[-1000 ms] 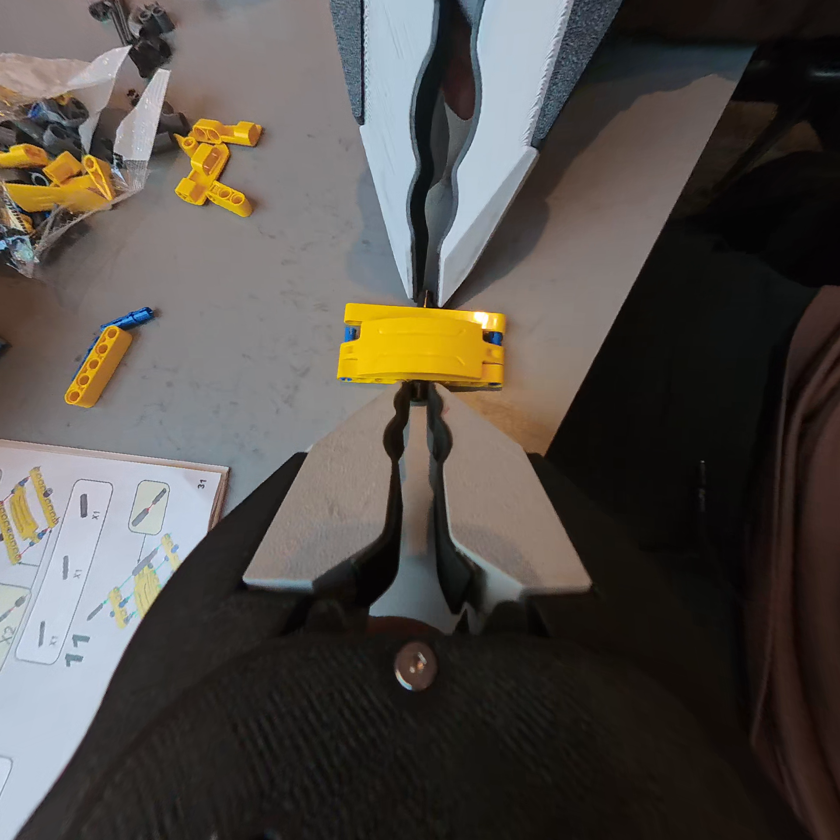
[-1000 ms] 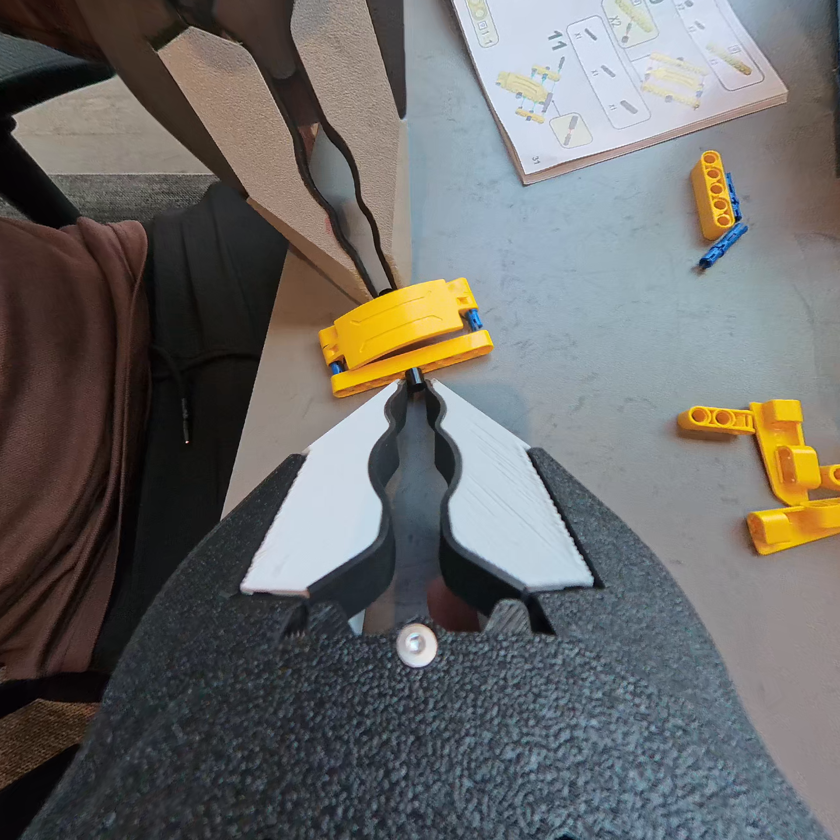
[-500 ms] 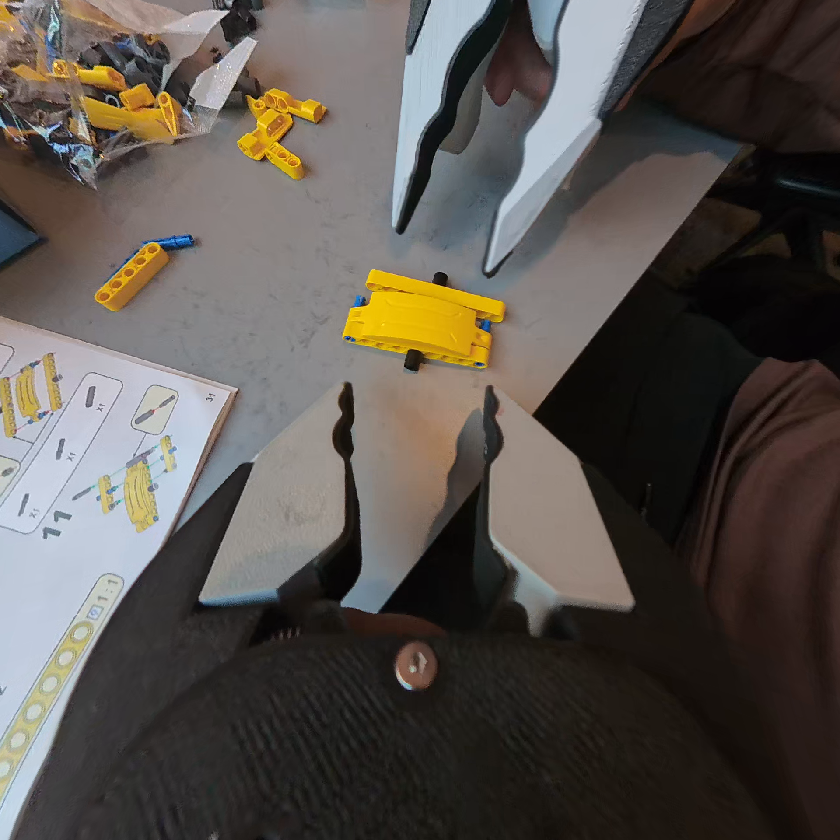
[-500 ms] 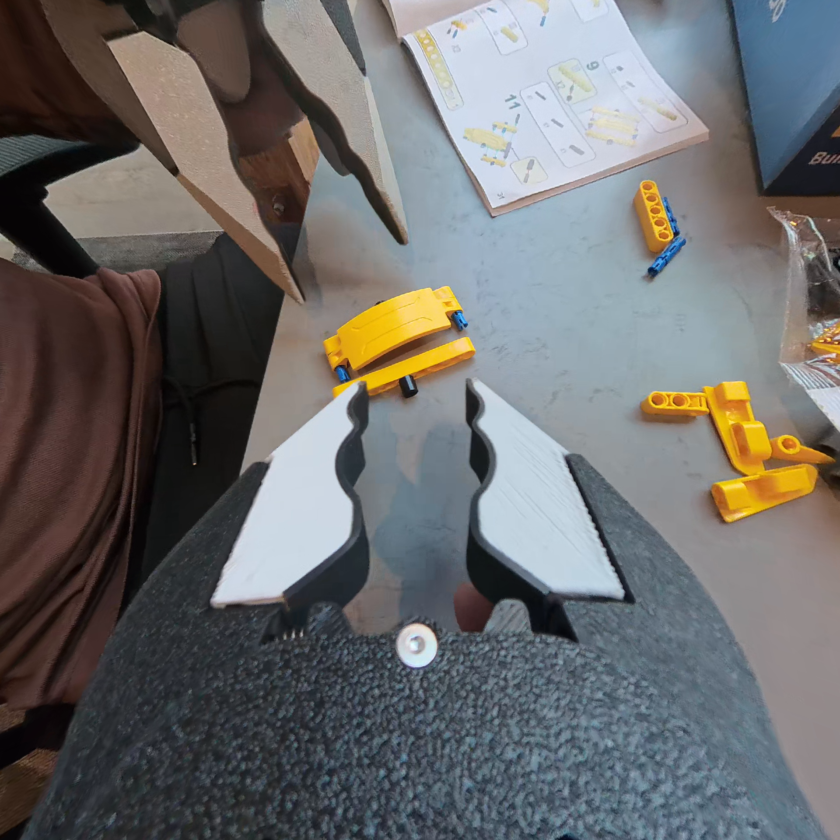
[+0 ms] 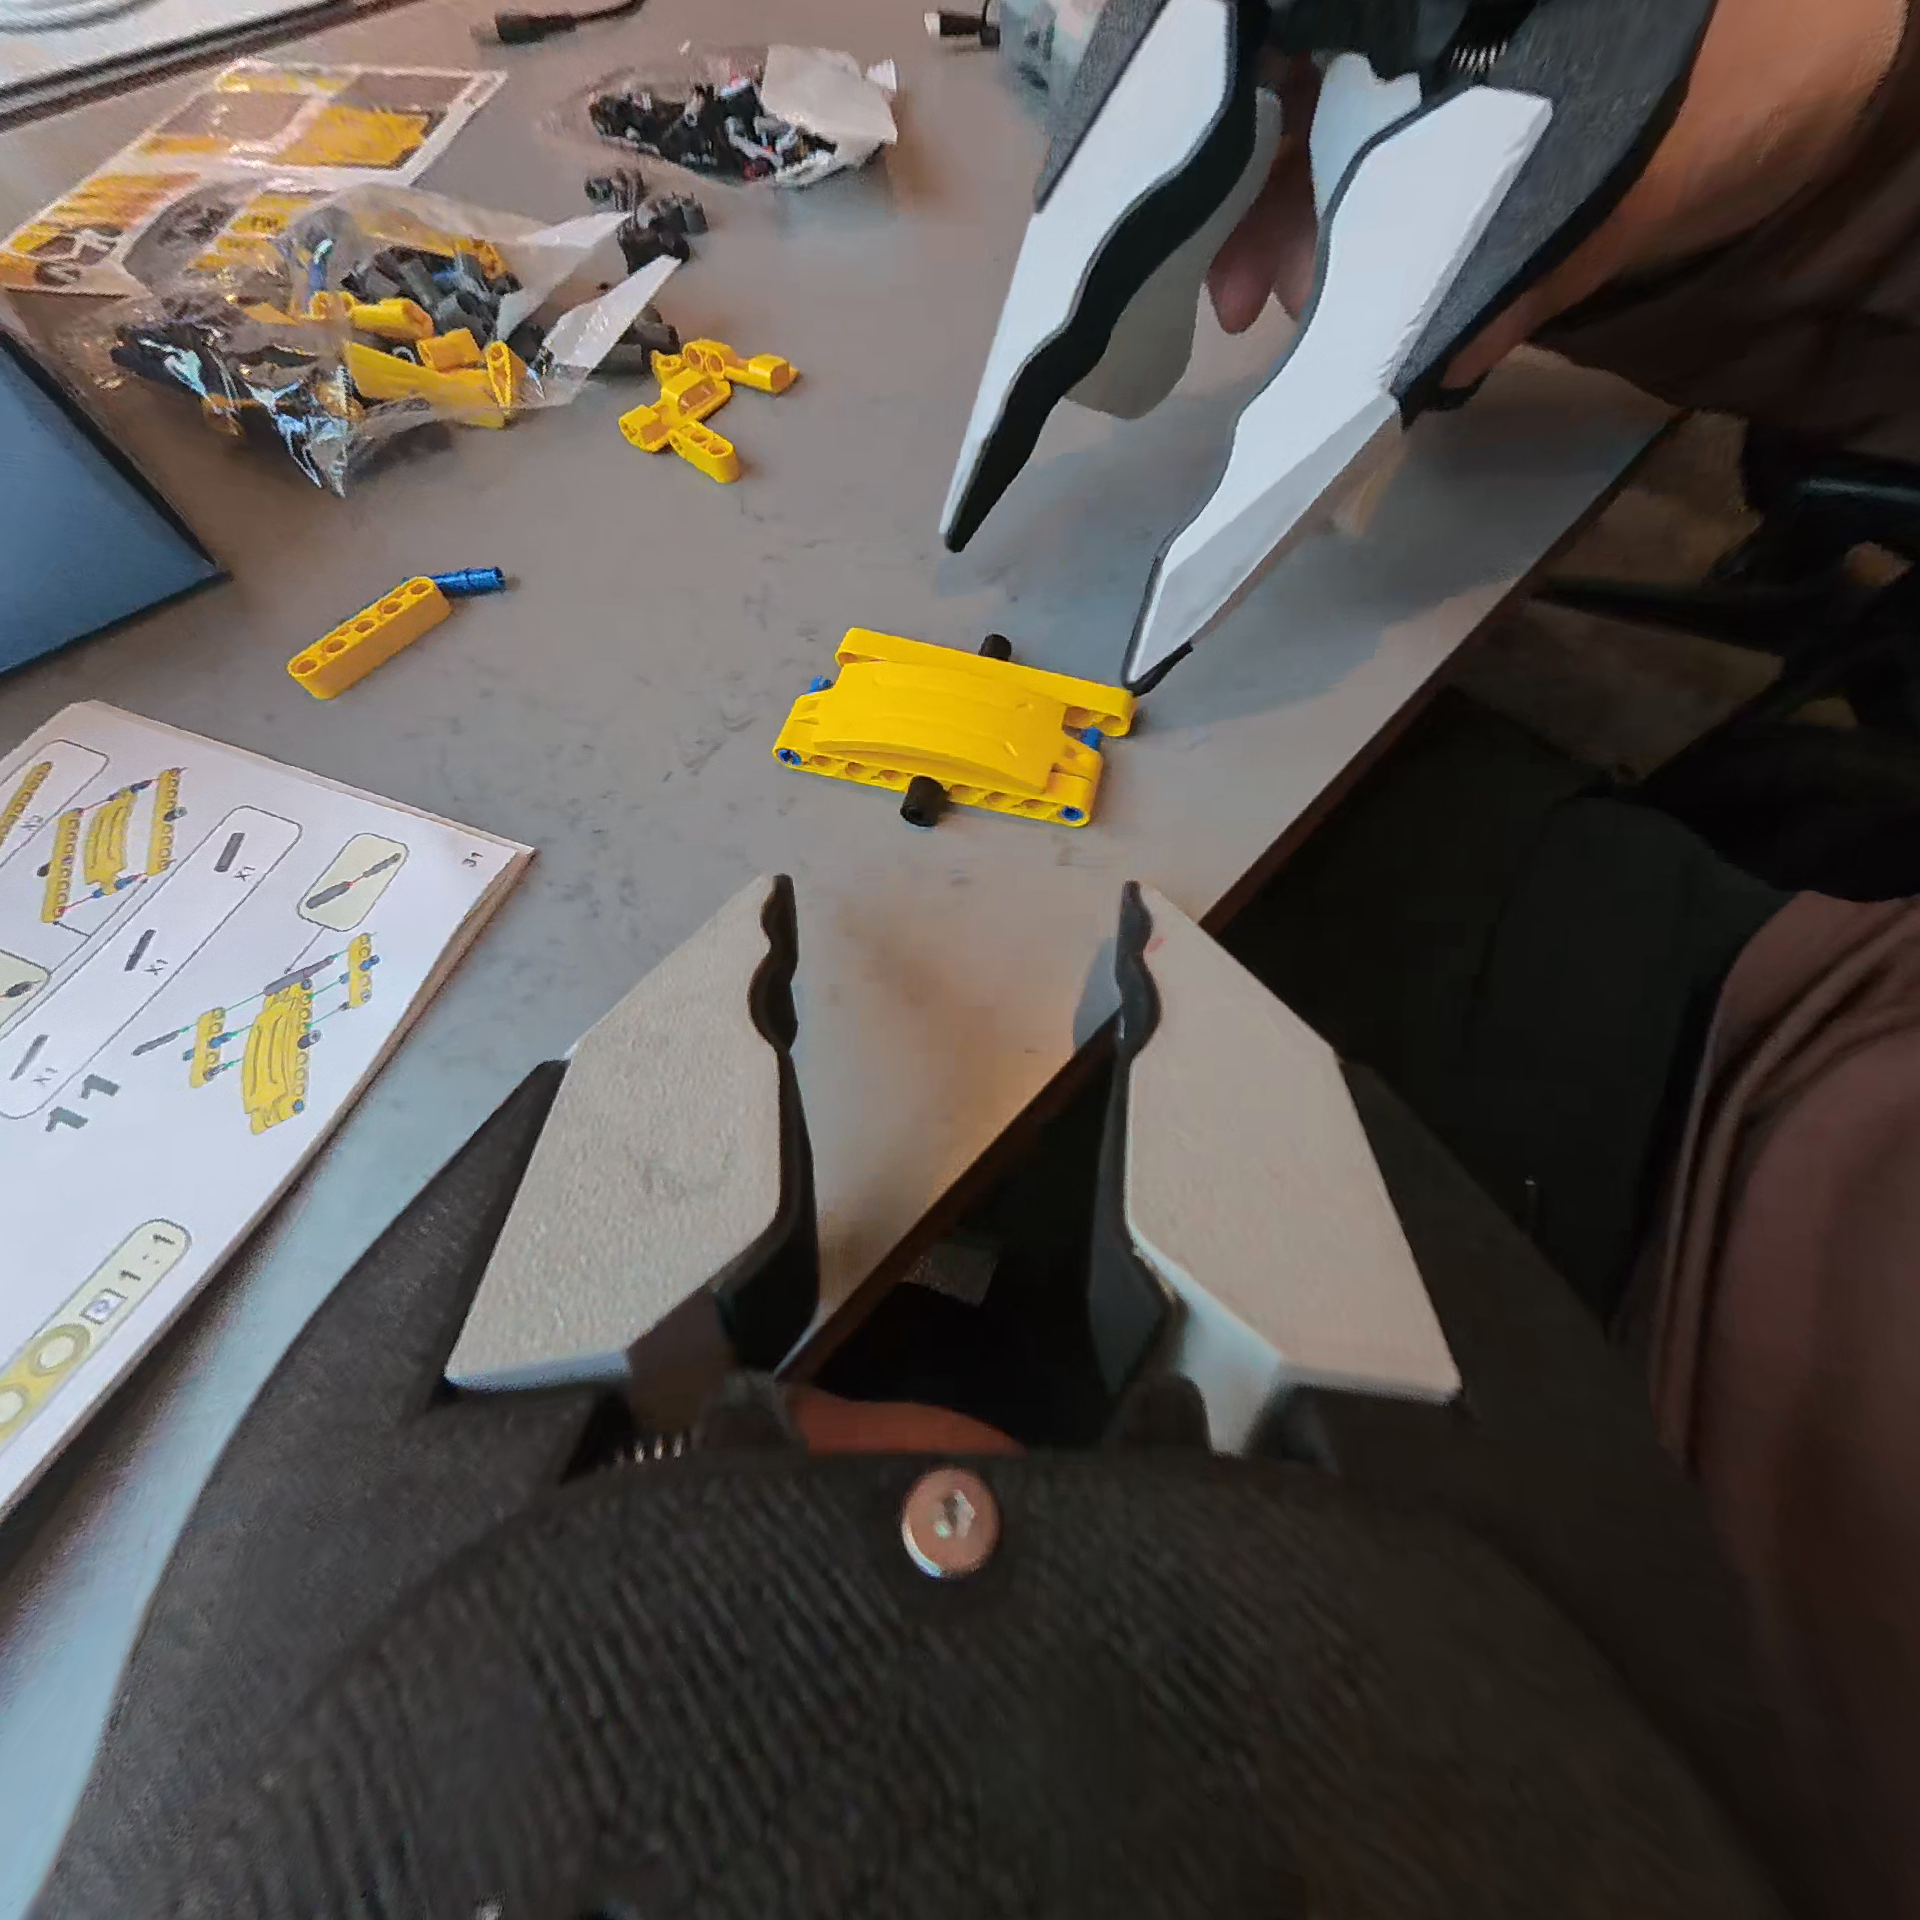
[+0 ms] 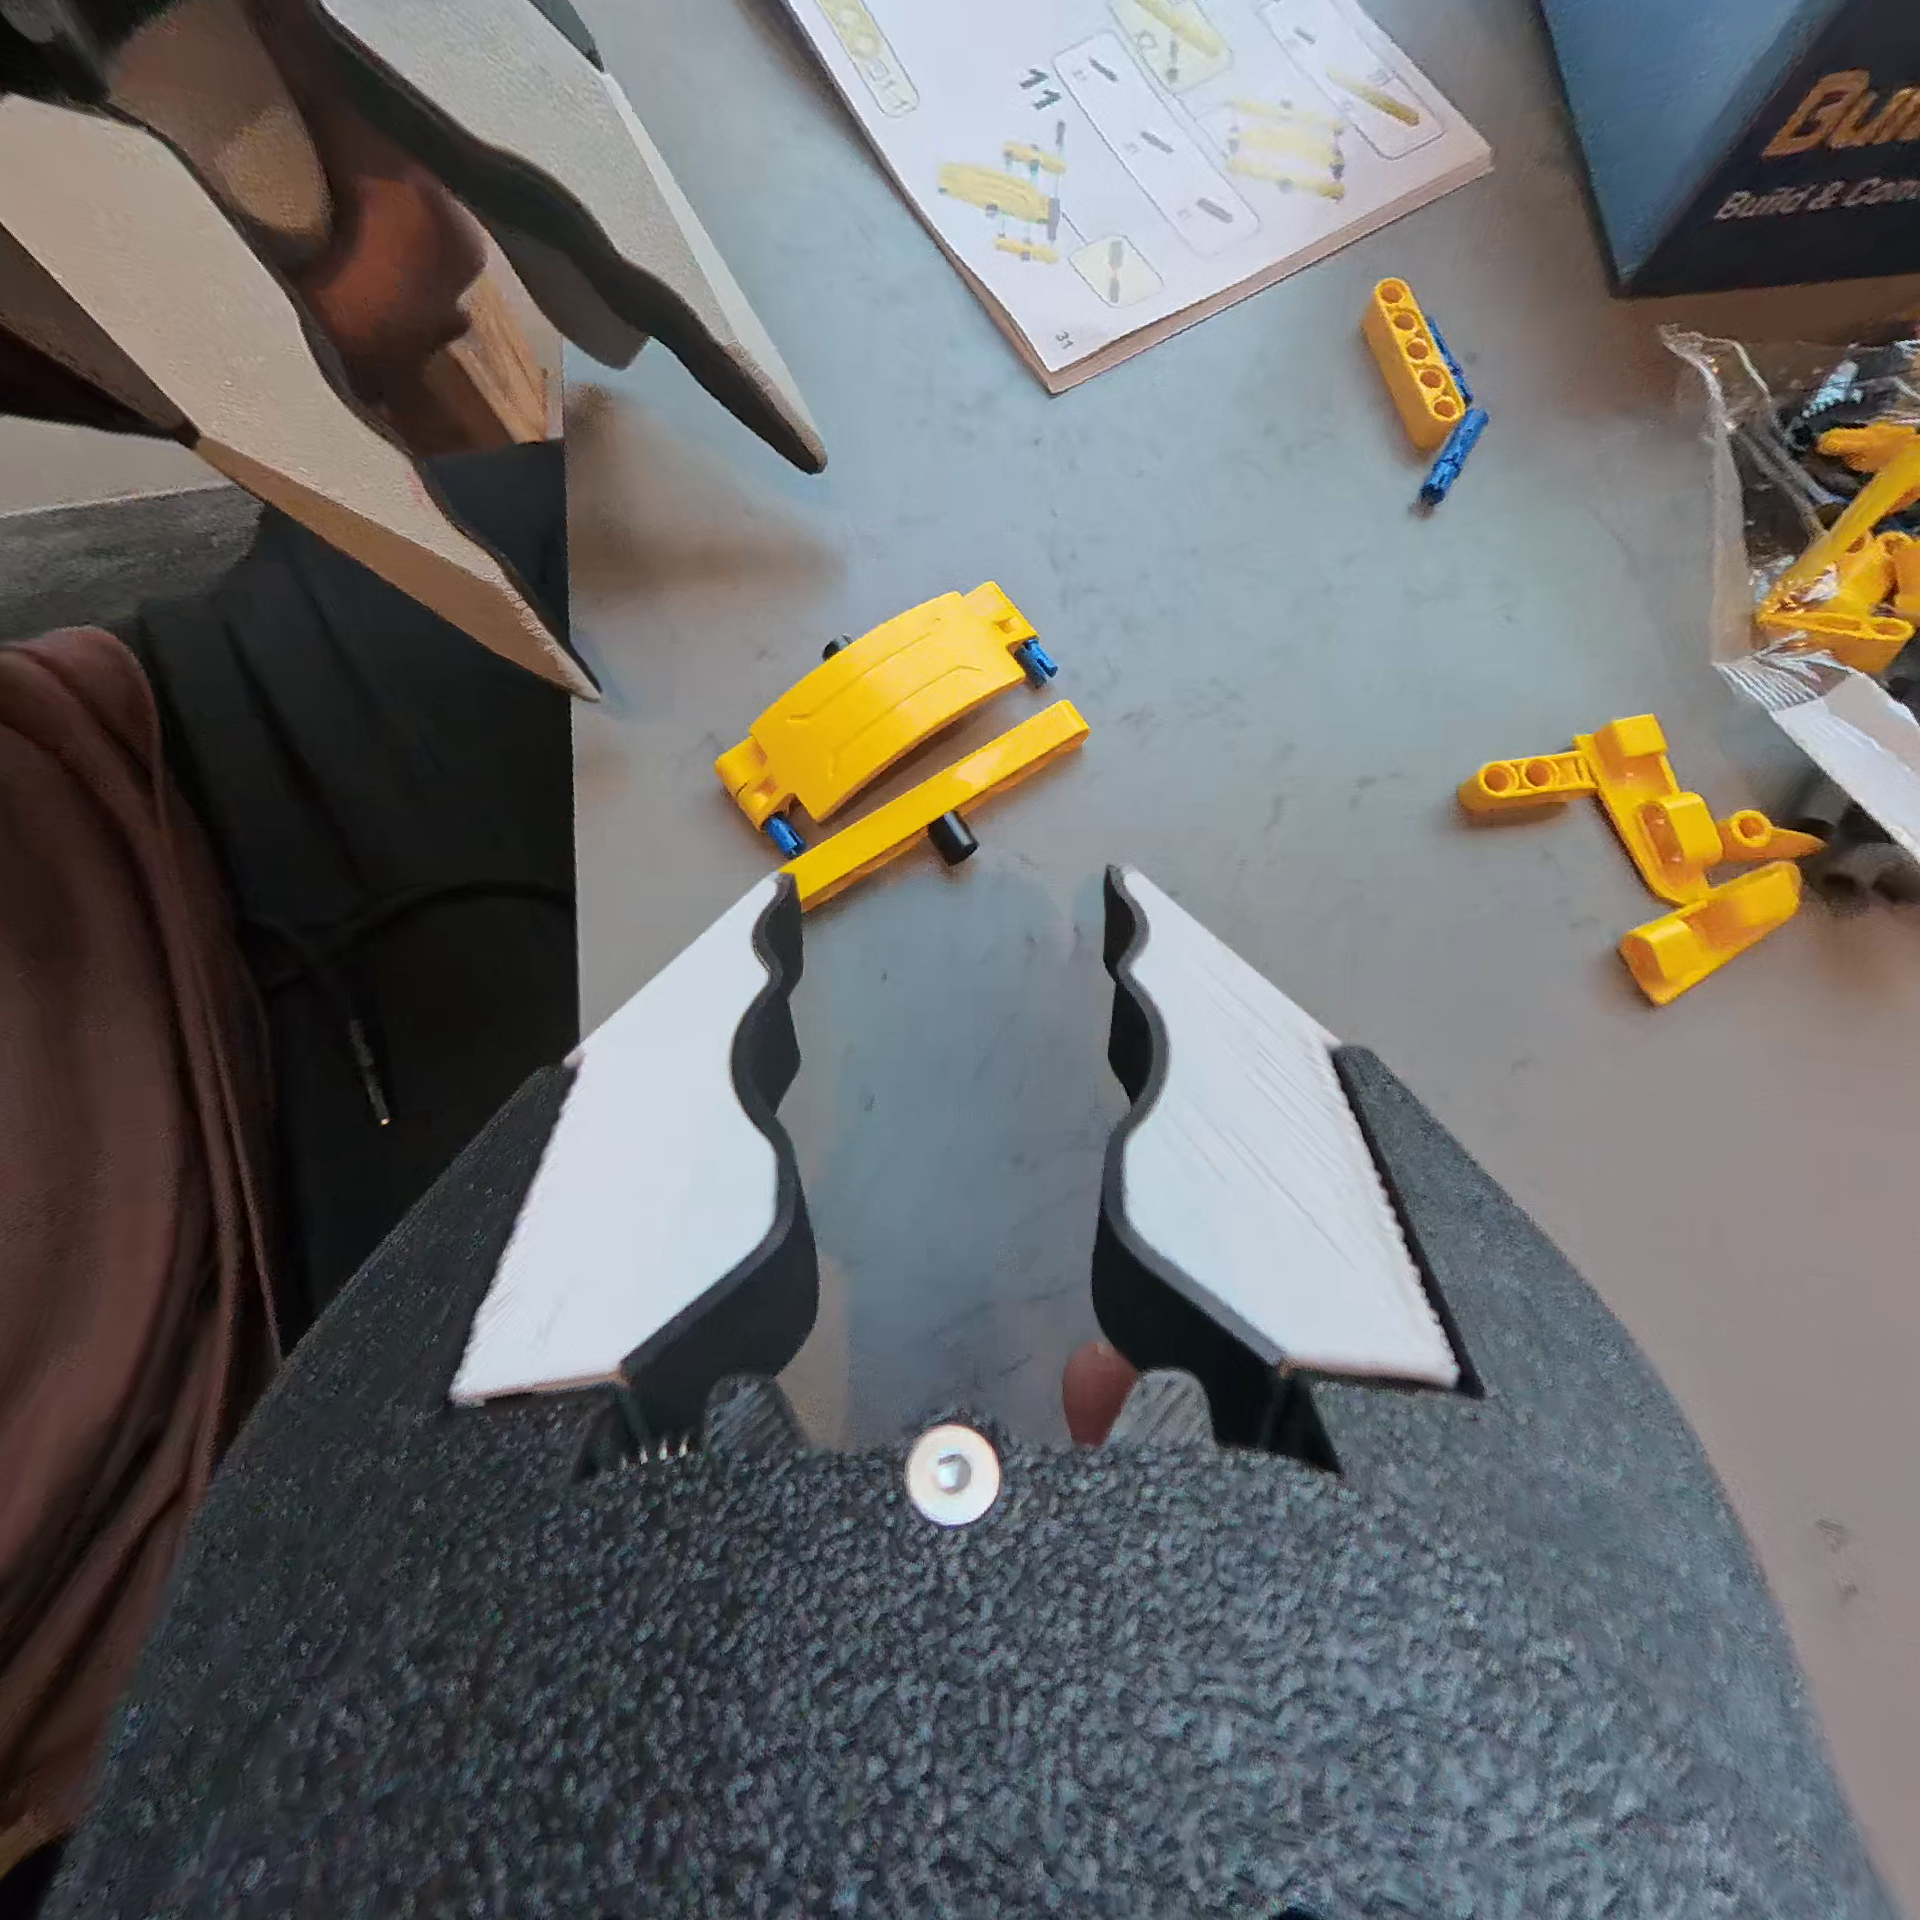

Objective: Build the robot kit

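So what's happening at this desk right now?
A person holds two handheld grippers over a grey table. The left gripper and the right gripper both have their jaws open and hold nothing. Between them, near the table edge, lies a small yellow assembly with a black axle through it. An open instruction booklet, a loose yellow beam beside a blue pin and a bag of parts lie about it.
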Motion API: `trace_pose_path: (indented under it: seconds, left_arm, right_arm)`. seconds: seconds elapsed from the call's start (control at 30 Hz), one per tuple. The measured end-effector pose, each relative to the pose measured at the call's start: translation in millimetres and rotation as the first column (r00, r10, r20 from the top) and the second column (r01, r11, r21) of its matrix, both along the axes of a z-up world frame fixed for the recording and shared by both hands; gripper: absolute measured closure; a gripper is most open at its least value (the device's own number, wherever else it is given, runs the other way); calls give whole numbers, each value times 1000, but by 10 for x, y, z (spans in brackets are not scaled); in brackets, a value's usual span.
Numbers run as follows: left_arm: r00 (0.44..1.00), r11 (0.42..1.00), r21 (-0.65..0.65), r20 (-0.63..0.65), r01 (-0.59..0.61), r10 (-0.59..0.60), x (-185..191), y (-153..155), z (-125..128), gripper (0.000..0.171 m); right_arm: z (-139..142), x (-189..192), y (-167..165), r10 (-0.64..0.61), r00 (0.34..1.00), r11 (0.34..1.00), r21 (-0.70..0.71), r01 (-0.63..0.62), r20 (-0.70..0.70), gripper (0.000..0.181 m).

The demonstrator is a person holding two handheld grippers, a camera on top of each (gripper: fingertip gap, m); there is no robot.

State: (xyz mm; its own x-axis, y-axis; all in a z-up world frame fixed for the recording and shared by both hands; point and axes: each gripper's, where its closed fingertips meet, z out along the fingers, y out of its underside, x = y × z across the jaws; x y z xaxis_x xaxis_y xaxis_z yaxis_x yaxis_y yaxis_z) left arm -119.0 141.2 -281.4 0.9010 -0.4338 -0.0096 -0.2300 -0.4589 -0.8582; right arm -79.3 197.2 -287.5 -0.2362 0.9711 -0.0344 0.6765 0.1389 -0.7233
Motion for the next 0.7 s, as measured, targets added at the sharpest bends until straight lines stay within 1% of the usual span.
trace_pose_path:
  seconds: [0.1,0.17,0.2,0.23,0.3,0.37,0.4,0.47,0.53,0.63,0.7]
  left_arm:
    - [999,998,67,32,-8,6,-4,-5,32,113]
    - [1000,994,108,20,-6,4,-7,-23,47,114]
    - [1000,992,121,14,-22,20,-33,-23,50,114]
    - [999,991,130,28,-35,31,-44,-21,64,114]
    - [993,987,141,99,-73,59,-54,2,112,114]
    - [983,985,141,164,-103,80,-53,29,150,115]
    - [980,983,143,181,-112,85,-49,38,160,115]
    - [977,979,155,188,-132,102,-46,48,170,116]
    - [977,976,168,183,-138,107,-16,49,175,116]
    - [984,974,188,149,-127,99,49,47,165,116]
    - [985,974,199,156,-108,77,114,25,175,116]
  right_arm:
    - [110,-17,-85,-48,995,999,3,48,-83,123]
    - [194,-10,-84,-102,980,994,28,108,-172,125]
    - [210,10,-71,-132,972,990,32,141,-195,126]
    - [223,30,-67,-154,966,986,29,163,-206,126]
    - [265,47,-50,-204,952,978,2,210,-227,127]
    - [266,47,-61,-241,945,970,-44,237,-221,131]
    - [254,49,-61,-252,944,968,-44,249,-214,133]
    - [221,55,-31,-273,940,960,3,279,-204,140]
    - [183,37,-60,-258,947,961,47,271,-189,140]
    - [59,18,-86,-229,965,962,120,245,-132,137]
    - [27,15,-79,-225,967,961,139,240,-116,137]
